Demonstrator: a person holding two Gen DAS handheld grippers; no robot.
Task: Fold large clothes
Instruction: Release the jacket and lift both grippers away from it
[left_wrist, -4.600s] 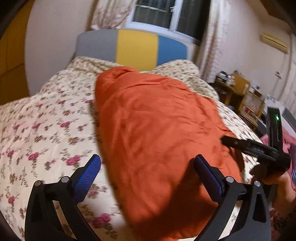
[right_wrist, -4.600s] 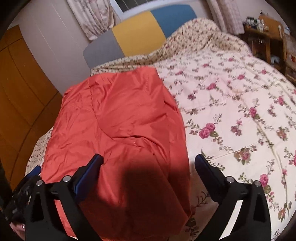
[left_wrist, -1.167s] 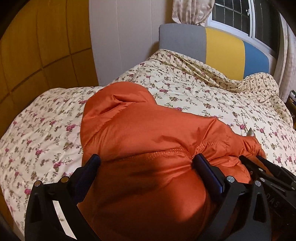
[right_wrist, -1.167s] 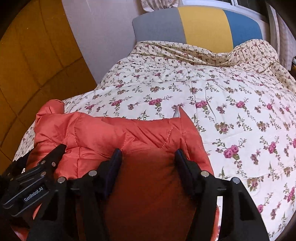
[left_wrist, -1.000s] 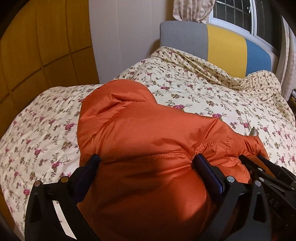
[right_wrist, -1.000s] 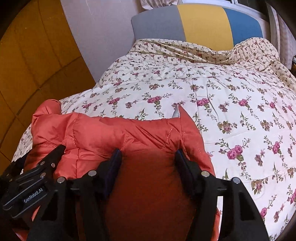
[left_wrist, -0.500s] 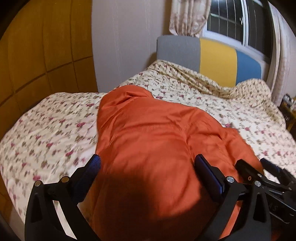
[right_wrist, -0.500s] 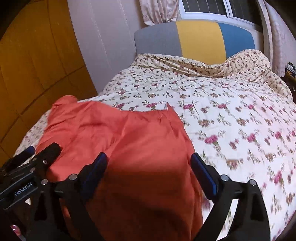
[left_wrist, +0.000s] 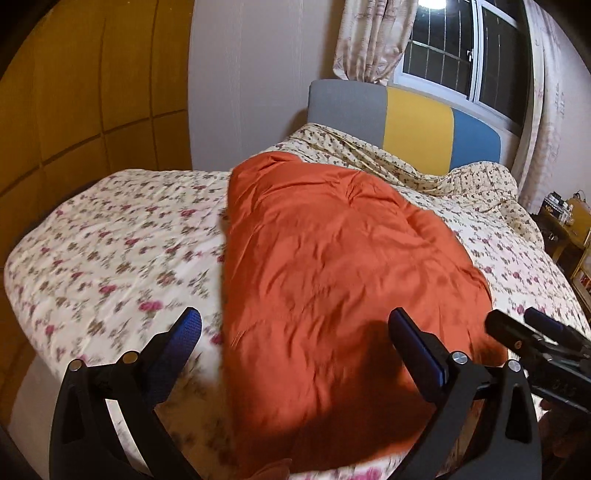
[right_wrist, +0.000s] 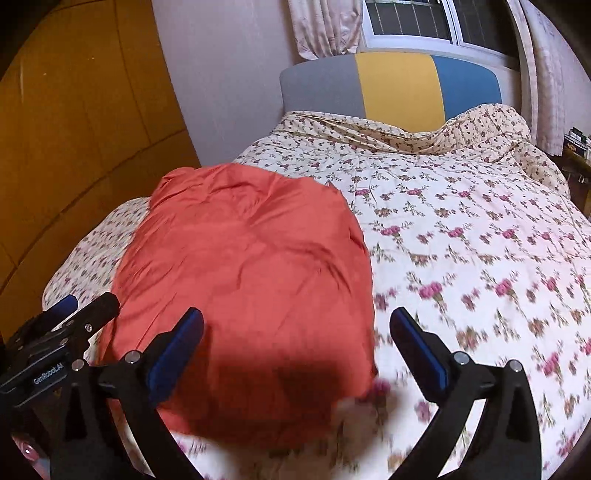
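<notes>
An orange padded garment (left_wrist: 343, 280) lies folded on the floral bedspread (left_wrist: 110, 258), reaching from near the front edge toward the headboard. It also shows in the right wrist view (right_wrist: 243, 295). My left gripper (left_wrist: 295, 332) is open and empty, held above the garment's near left part. My right gripper (right_wrist: 297, 332) is open and empty, above the garment's near right edge. Each gripper shows at the edge of the other's view: the right one (left_wrist: 535, 339) and the left one (right_wrist: 74, 314).
The bed has a grey, yellow and blue headboard (left_wrist: 406, 122) under a window (left_wrist: 454, 55) with curtains. A wooden wardrobe wall (left_wrist: 74, 110) stands on the left. A bedside shelf with small items (left_wrist: 569, 229) stands on the right.
Both grippers have let go of the garment, opened wide and drawn back and up. The garment, bunched in the jaws a second ago, now lies flat and folded on the bed.
</notes>
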